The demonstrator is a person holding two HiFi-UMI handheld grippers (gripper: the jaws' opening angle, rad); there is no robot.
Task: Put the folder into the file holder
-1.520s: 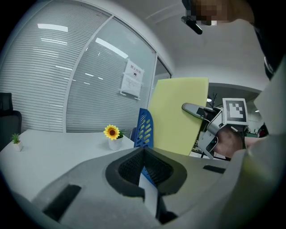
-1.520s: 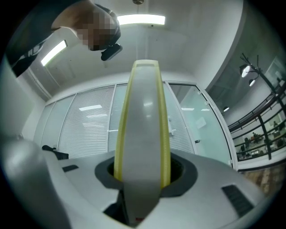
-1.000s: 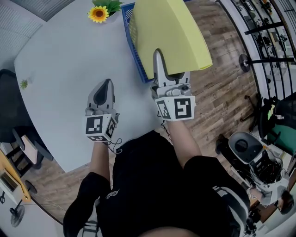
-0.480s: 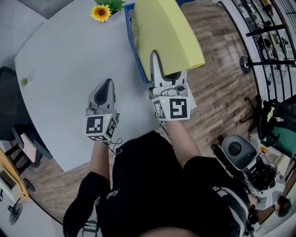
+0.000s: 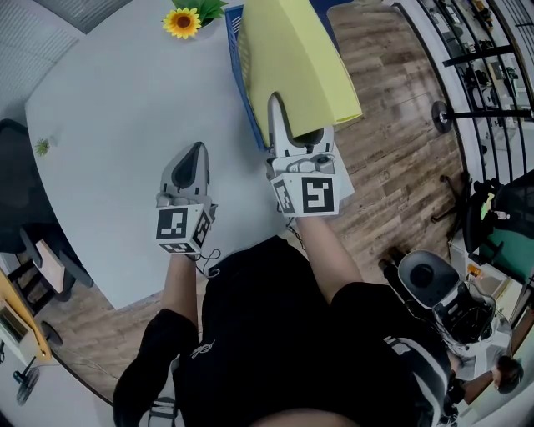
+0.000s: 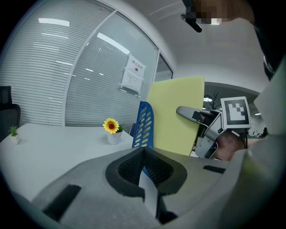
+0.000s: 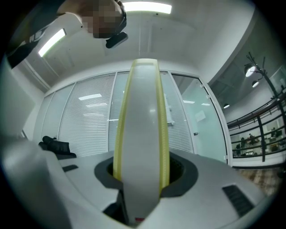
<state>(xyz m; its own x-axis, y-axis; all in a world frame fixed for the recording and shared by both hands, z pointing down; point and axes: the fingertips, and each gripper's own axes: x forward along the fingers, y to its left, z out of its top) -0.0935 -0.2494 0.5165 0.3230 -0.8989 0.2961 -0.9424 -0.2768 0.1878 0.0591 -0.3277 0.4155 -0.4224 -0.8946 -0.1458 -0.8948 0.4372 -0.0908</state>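
A yellow folder (image 5: 292, 62) stands on edge, its lower part down in the blue slotted file holder (image 5: 242, 96) at the table's far right edge. My right gripper (image 5: 294, 125) is shut on the folder's near edge; in the right gripper view the folder (image 7: 140, 134) fills the gap between the jaws. One finger (image 5: 275, 113) shows on the folder's left side; the other is hidden by it. My left gripper (image 5: 190, 154) rests low over the table, shut and holding nothing. The left gripper view shows the folder (image 6: 176, 116), the holder (image 6: 144, 123) and the right gripper (image 6: 187, 114).
A sunflower in a small white pot (image 5: 182, 21) stands just left of the holder on the white table (image 5: 108, 108). A tiny plant (image 5: 42, 148) sits near the left edge, with a black chair (image 5: 12, 192) beyond. Wood floor and equipment lie to the right.
The right gripper and the folder have shifted a little to the left and away from me, with the folder's free corner swinging in toward the holder. The left gripper has stayed still.
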